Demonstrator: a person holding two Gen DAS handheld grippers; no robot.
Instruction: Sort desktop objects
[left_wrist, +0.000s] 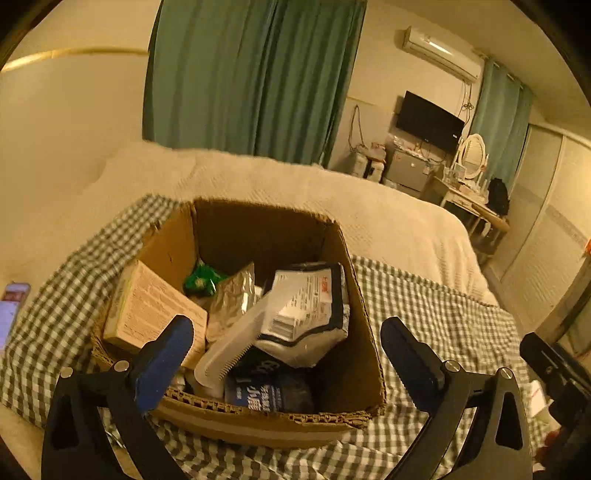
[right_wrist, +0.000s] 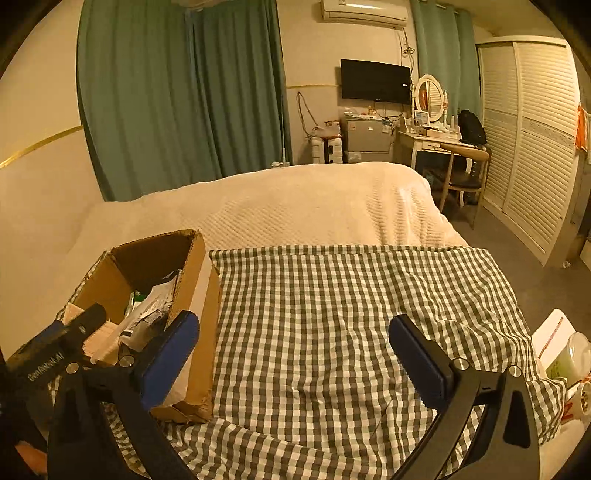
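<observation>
An open cardboard box (left_wrist: 354, 354) stands on a green checked cloth (left_wrist: 443, 314) on the bed. Inside it lie a tan carton (left_wrist: 147, 310), a green packet (left_wrist: 201, 280), a silver foil pouch (left_wrist: 232, 299), a white comb (left_wrist: 236, 343), a white and black pouch (left_wrist: 310, 314) and a dark blue packet (left_wrist: 269, 395). My left gripper (left_wrist: 286, 343) is open and empty, just above the box's near side. My right gripper (right_wrist: 293, 345) is open and empty over the bare checked cloth (right_wrist: 332, 295), to the right of the box (right_wrist: 195, 295).
A phone (left_wrist: 11, 310) lies at the cloth's left edge. Cups and a white box (right_wrist: 565, 358) sit off the cloth's right edge. The cream bedspread (right_wrist: 295, 206) stretches behind. A dressing table and chair (right_wrist: 454, 162) stand at the far right.
</observation>
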